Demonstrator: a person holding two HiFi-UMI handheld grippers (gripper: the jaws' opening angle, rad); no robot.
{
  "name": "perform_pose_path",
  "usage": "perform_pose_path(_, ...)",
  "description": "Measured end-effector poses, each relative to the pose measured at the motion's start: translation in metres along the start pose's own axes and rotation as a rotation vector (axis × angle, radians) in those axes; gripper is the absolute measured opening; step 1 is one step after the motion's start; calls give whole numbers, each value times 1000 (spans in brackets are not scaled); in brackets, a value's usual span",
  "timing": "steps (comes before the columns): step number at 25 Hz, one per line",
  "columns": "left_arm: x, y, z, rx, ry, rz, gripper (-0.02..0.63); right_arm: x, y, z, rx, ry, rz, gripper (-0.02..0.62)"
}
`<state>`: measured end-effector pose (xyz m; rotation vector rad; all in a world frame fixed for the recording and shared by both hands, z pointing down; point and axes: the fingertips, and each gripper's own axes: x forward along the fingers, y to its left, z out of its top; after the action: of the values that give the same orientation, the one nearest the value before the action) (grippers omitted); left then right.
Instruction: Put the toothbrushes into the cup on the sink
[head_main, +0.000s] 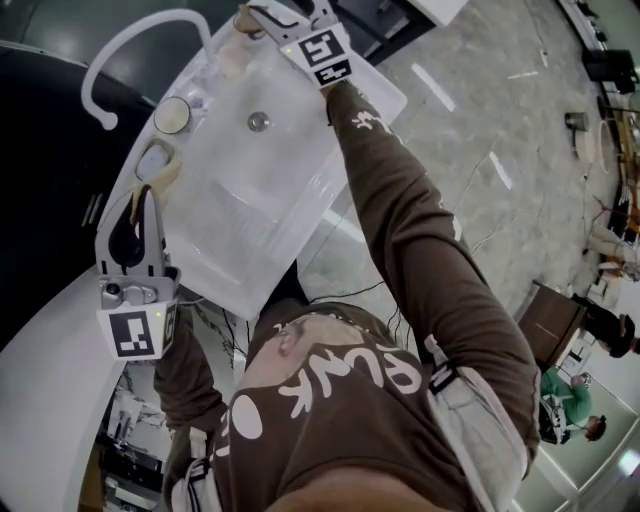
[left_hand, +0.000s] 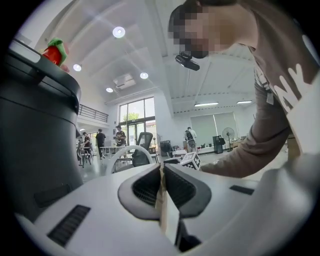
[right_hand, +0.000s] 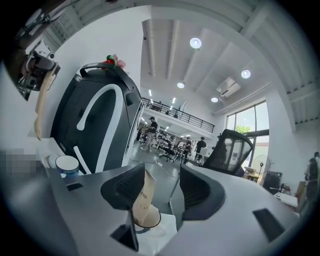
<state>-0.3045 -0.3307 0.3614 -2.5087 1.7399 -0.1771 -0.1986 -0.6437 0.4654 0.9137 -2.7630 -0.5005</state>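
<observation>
My right gripper (head_main: 275, 15) (right_hand: 162, 192) is at the sink's far corner, open. Between its jaws a beige toothbrush pack (right_hand: 141, 200) stands in a small cup (right_hand: 146, 220) and leans against the left finger (right_hand: 125, 192); the other finger stands apart from it. From the head view that cup (head_main: 237, 52) shows as a beige shape just left of the gripper. My left gripper (head_main: 148, 195) (left_hand: 162, 187) is at the sink's left rim, shut on a second flat beige toothbrush pack (left_hand: 164, 210) (head_main: 160, 178), held level.
The white sink (head_main: 290, 200) has a drain (head_main: 258, 121) and a curved white faucet (head_main: 120, 50) (right_hand: 92, 117). A blue-and-white cup (head_main: 172, 115) (right_hand: 66, 164) stands on the rim by the faucet. A dark appliance (left_hand: 35, 135) rises close on the left. People stand far back in the hall.
</observation>
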Motion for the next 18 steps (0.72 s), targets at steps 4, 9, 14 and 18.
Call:
perform_pose_path(4,23,28,1,-7,-39,22,21,-17,3,17,3,-50,-13,213)
perform_pose_path(9,56,53,-19,31,-14,27,21,-31,18,30,-49,-68,11,213)
perform_pose_path(14,86,56,-52,80,28,3,21,-47,25,47,-80,-112,23,209)
perform_pose_path(18,102,50,-86,125,72,-32,21,-62,27,62,-77,-157,23,207)
